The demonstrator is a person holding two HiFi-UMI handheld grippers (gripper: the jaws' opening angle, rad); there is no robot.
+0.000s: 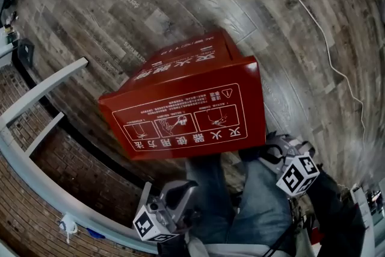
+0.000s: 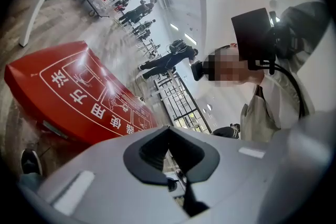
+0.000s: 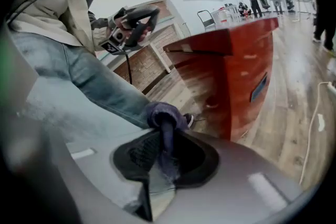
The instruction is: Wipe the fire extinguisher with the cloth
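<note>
My right gripper (image 3: 164, 132) is clenched on the dark blue cloth (image 3: 167, 115). The cloth bunches up past the fingertips, just beside my jeans leg (image 3: 89, 81). My left gripper (image 2: 169, 131) has its jaws drawn together with nothing between them. The red fire extinguisher box (image 1: 192, 111) stands on the wooden floor (image 1: 120, 9) with its printed lid facing up. It is near the floor's left edge, where a white railing (image 1: 42, 90) runs along a brick wall (image 1: 90, 189). I hold both grippers on the box's near side, apart from it, and the cloth is not touching it.
</note>
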